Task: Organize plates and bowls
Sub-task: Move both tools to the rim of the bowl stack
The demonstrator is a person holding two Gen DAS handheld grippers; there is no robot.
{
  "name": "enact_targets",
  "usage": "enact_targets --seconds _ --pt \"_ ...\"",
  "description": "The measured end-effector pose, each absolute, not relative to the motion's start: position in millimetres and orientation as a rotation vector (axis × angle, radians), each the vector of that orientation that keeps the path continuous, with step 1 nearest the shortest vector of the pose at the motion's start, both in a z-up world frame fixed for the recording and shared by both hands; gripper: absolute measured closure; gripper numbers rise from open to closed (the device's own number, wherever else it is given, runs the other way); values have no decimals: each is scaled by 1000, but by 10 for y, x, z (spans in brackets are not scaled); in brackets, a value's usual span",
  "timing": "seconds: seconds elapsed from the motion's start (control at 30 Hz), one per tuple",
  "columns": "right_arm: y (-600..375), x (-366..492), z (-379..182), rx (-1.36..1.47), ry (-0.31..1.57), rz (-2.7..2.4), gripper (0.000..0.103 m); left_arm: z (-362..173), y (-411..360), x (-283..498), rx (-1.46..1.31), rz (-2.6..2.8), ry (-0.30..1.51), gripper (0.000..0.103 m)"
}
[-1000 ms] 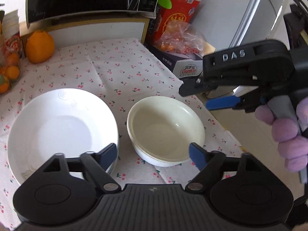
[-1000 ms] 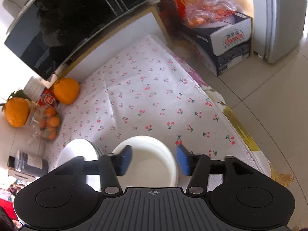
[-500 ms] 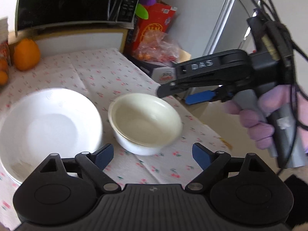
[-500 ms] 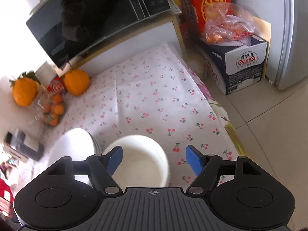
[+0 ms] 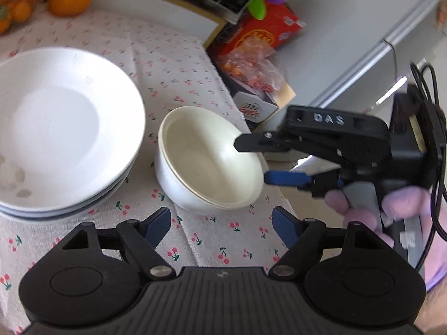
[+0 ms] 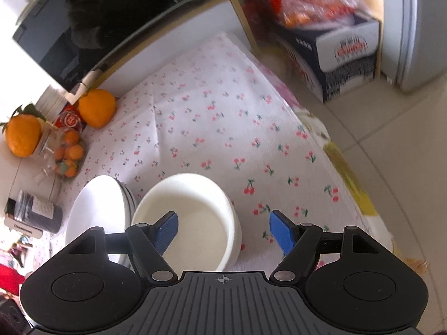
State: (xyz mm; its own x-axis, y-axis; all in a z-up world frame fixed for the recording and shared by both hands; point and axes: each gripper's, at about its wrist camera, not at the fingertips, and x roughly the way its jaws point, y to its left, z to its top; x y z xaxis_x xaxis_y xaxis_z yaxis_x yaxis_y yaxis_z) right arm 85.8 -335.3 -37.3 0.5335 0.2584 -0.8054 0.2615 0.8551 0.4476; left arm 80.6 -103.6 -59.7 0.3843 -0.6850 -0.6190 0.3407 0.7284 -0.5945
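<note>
Both grippers have dropped closer to the cream bowl (image 5: 208, 159) since a second ago. Left wrist view: the left gripper (image 5: 222, 223) hangs just short of the bowl, jaws closing with nothing between them, only cloth-covered tabletop (image 5: 178, 64). The right gripper (image 5: 259, 159) is nearer, straddling the bowl's right rim; the stacked plates (image 5: 64, 128) sit just left, their near edge cut off. Right wrist view: the right gripper (image 6: 222, 230) stands open, one pad inside the bowl (image 6: 192, 212), one outside; actual rim contact is hard to make out.
</note>
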Motion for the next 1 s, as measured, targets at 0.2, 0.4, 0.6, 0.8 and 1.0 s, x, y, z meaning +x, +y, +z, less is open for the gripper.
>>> enact_targets --seconds 0.2,0.4,0.6,0.8,1.0 --pt "-3387 874 -459 632 1061 -6 30 -633 -1063 870 -454 -646 1000 34" --pt "-3403 884 -530 675 1082 -21 30 -629 -1092 886 -453 -627 989 40" --pt "-3444 887 -595 718 1099 -42 30 -679 -1100 937 -466 -598 995 44" --pt "-3428 900 -612 698 1102 -51 38 -663 -1125 950 -462 -586 991 45" --pt "-3366 923 -652 687 1114 -40 51 -660 -1129 952 -467 -603 996 47"
